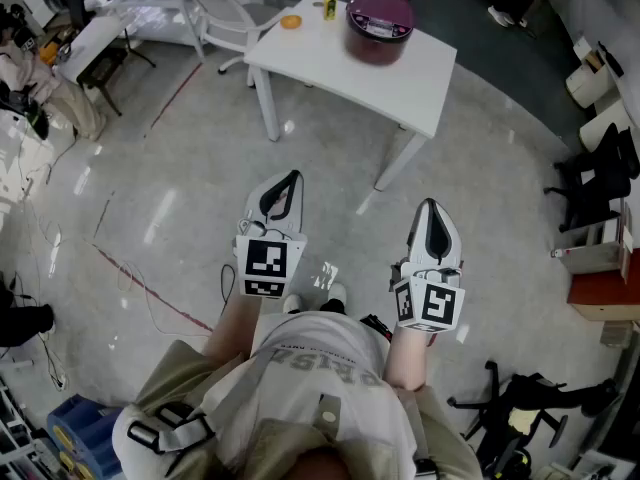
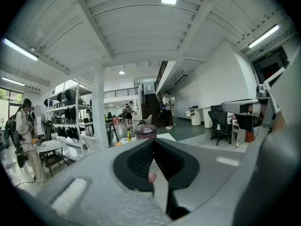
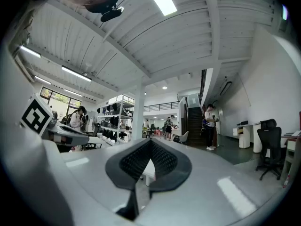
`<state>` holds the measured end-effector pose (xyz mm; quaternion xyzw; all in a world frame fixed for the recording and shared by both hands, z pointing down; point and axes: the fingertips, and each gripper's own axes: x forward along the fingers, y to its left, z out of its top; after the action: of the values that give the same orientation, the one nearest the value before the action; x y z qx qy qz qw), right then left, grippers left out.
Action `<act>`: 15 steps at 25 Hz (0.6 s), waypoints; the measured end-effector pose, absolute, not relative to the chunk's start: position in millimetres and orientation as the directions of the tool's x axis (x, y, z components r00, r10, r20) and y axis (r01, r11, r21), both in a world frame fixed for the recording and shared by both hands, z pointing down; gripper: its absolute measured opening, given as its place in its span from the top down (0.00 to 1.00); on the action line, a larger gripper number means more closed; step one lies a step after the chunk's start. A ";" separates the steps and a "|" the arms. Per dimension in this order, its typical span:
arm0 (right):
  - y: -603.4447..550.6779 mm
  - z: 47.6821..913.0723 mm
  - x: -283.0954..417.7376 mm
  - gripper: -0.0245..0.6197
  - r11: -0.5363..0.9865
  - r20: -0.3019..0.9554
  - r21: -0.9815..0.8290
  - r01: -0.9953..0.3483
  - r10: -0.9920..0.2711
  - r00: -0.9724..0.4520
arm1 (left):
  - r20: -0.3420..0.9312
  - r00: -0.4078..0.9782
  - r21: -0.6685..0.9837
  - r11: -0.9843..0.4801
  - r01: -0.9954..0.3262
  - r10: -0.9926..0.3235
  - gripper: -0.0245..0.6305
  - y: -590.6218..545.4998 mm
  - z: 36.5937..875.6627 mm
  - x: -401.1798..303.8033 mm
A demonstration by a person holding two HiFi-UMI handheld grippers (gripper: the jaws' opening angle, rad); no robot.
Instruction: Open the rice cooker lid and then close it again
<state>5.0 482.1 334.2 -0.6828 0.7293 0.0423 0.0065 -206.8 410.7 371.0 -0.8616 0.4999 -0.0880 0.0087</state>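
Both grippers are held out level over the glossy grey floor (image 1: 180, 188) in the lower middle of the head view, well short of the table and touching nothing. The left gripper (image 1: 291, 177) has its jaws pressed together with nothing between them; in the left gripper view (image 2: 153, 141) its dark ribbed pads meet in a point at the centre of the frame. The right gripper (image 1: 429, 206) is likewise pressed together and empty, and in the right gripper view (image 3: 150, 141) its pads close to the same point. Each carries its marker cube at the rear, near the person's arms, at the bottom of the head view. The rice cooker (image 1: 380, 25), a dark purple pot with its lid down, stands on the white table (image 1: 400, 83) in the upper middle of the head view, well apart from both grippers. In the left gripper view the rice cooker (image 2: 146, 131) shows just above the closed jaw tips. A small yellow bottle (image 1: 329, 6) and an orange object (image 1: 290, 22) sit on the same table to the left of the cooker, and a white chair (image 1: 222, 20) stands beside the table's left end. A black office chair (image 1: 530, 400) is at the lower right
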 end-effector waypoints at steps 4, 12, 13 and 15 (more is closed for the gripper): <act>482.3 332.3 5.7 0.96 0.064 -0.069 0.055 -0.996 -0.995 -0.068 | 0.147 0.487 -0.103 -0.503 -0.858 -0.861 0.95 410.5 371.3 -205.3; 482.1 335.4 11.7 0.96 0.077 -0.059 0.068 -0.995 -0.995 -0.081 | 0.147 0.483 -0.090 -0.498 -0.863 -0.863 0.95 408.7 373.3 -196.4; 481.1 335.3 13.4 0.96 0.079 -0.059 0.065 -0.995 -0.995 -0.083 | 0.147 0.483 -0.090 -0.498 -0.862 -0.863 0.95 408.4 373.3 -194.3; 478.9 334.7 15.6 0.96 0.087 -0.062 0.050 -0.995 -0.994 -0.090 | 0.150 0.482 -0.092 -0.497 -0.863 -0.863 0.95 408.0 373.6 -191.7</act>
<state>15.6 478.9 334.7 -0.6745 0.7372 0.0393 0.0060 -191.7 408.0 373.6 -0.8608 0.5013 -0.0882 0.0023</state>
